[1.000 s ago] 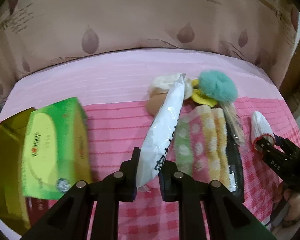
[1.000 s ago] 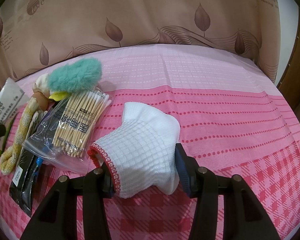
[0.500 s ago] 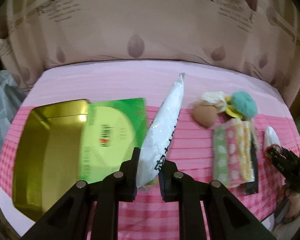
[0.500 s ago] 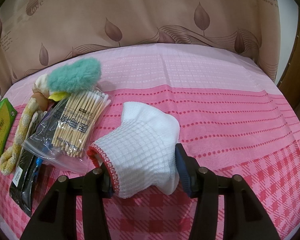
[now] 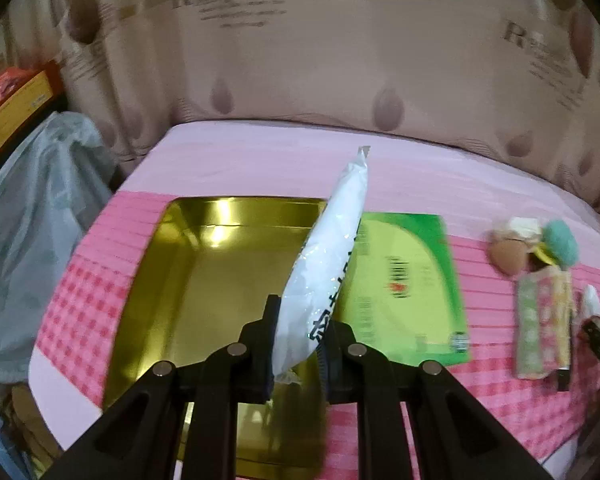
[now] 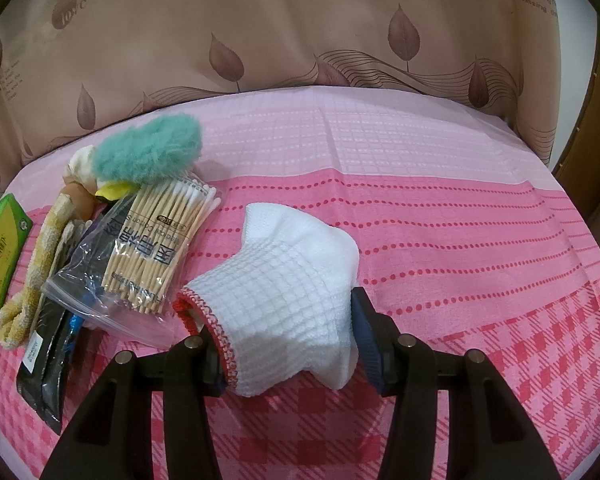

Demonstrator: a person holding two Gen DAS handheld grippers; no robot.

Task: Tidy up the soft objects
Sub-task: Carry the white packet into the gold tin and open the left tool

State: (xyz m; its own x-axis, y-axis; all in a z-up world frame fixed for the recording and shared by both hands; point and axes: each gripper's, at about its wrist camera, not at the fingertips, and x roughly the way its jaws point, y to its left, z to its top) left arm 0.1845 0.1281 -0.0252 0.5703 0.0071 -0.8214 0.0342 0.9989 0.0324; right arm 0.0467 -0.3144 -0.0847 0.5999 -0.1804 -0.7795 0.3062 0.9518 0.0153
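L gripper [image 5: 298, 344] clamped tight on lower end of white plastic pack [image 5: 327, 264], pack tilted up and away, held above right side of gold tin tray [image 5: 188, 280]; green box [image 5: 408, 284] lies just beside tray on pink cloth [image 5: 252, 160]. R gripper [image 6: 288, 340] spread wide w/ white knit sock [image 6: 288, 280] pinched between fingers, sock resting on cloth near its front edge. Left of sock: bag of cotton swabs [image 6: 156, 248], teal fluffy puff [image 6: 148, 154], yellow-check towel [image 6: 36, 264], all bunched & touching.
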